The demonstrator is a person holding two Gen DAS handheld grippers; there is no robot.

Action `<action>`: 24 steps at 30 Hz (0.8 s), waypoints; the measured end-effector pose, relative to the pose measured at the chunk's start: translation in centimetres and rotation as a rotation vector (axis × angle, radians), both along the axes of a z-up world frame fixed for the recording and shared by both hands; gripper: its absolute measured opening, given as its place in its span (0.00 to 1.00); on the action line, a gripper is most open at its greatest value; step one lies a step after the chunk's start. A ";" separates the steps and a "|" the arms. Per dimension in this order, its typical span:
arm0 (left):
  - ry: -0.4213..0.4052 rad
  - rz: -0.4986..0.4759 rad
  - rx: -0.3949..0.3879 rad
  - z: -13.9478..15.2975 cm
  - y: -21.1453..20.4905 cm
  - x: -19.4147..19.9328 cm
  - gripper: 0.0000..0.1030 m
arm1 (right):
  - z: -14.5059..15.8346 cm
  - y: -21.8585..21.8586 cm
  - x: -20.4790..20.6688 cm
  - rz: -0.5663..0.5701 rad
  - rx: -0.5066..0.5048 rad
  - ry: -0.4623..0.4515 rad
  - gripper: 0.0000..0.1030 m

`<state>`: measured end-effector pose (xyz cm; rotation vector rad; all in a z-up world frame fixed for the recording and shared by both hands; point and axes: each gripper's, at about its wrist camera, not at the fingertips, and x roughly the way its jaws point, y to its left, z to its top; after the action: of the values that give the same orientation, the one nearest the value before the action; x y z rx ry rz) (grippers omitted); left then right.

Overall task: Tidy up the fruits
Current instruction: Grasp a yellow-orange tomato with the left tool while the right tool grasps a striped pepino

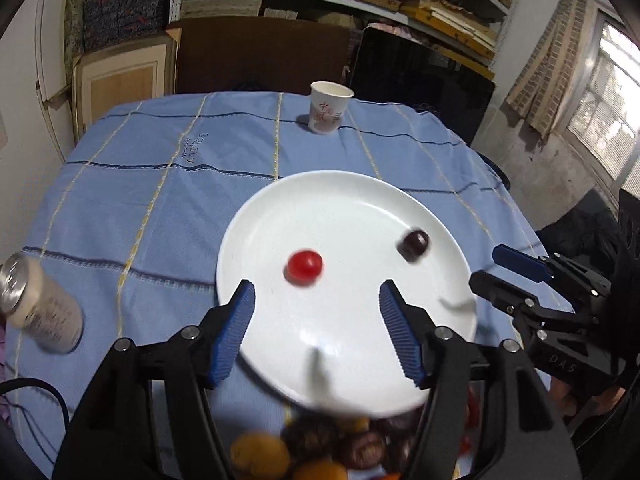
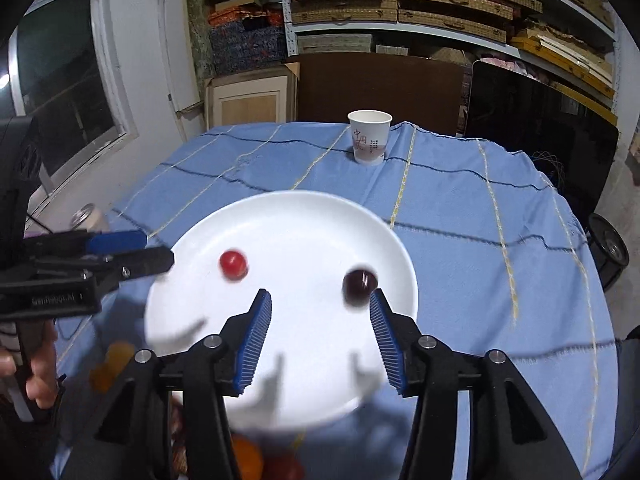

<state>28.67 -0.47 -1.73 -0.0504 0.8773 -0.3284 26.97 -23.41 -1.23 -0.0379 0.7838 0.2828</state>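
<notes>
A white plate [image 1: 360, 208] lies on the blue tablecloth and holds a red cherry tomato [image 1: 305, 267] and a dark purple grape [image 1: 413, 241]. My left gripper [image 1: 316, 289] is open and empty above the plate's near side, just short of the tomato. In the right wrist view the plate [image 2: 296, 216] holds the tomato [image 2: 233, 265] and the grape [image 2: 360, 282]. My right gripper [image 2: 321, 297] is open and empty, with the grape just off its right fingertip. A blurred pile of orange and dark fruits [image 1: 320, 448] lies below the plate's near edge.
A paper cup [image 1: 329, 107] stands at the table's far side; it also shows in the right wrist view [image 2: 369, 137]. A drink can [image 1: 40, 308] lies on its side at the left. Shelves with boxes [image 2: 440, 8] stand behind the table. Each view shows the other gripper beside the plate.
</notes>
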 end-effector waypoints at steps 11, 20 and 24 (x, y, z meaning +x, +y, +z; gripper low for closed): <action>-0.075 -0.082 0.080 -2.4 0.8 -16.2 0.81 | -4.7 3.8 -17.0 0.149 -0.045 0.014 0.56; -0.026 -0.028 0.097 -5.5 3.4 -20.0 0.81 | -6.6 6.1 -16.8 0.126 -0.072 0.041 0.55; 0.003 -0.008 0.078 -6.2 4.1 -19.8 0.81 | -7.2 7.1 -15.8 0.128 -0.095 0.071 0.55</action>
<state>8.89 3.61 -7.89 0.0251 0.8924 -0.3008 11.19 -16.33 -8.39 -0.1687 0.8669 0.3694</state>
